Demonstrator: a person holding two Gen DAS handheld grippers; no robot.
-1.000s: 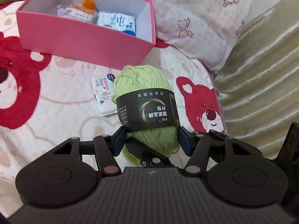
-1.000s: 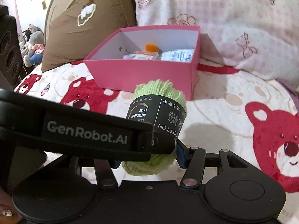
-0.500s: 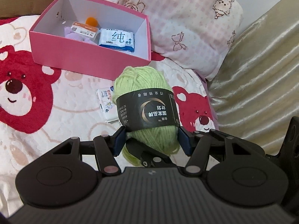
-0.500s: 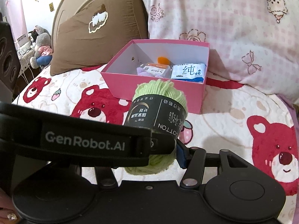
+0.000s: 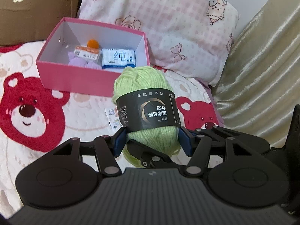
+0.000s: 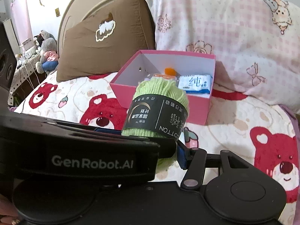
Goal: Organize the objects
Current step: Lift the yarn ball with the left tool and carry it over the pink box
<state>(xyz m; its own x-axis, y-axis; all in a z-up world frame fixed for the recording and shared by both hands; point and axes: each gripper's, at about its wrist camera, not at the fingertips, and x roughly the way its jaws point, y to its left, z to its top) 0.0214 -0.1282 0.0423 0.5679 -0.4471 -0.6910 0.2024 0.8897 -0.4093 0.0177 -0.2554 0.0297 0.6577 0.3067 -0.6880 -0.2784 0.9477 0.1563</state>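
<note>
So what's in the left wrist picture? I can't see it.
The left gripper squeezes a green yarn ball with a black label, above a bear blanket. Behind sits an open pink box holding small packets.

Place: home bedroom
Bed: blanket [image 6: 234, 116] printed with red bears covers the bed; curved beige headboard [image 6: 90, 9] behind
Pillows: brown pillow [image 6: 105, 43] with cloud patch, pink checked pillow [image 6: 234, 37] with cartoon print, both leaning at the head
Side: plush toys [image 6: 46, 54] piled on a cluttered stand by the wall
Extras: pink box [image 5: 78, 76] of small household items sits on the bed
</note>
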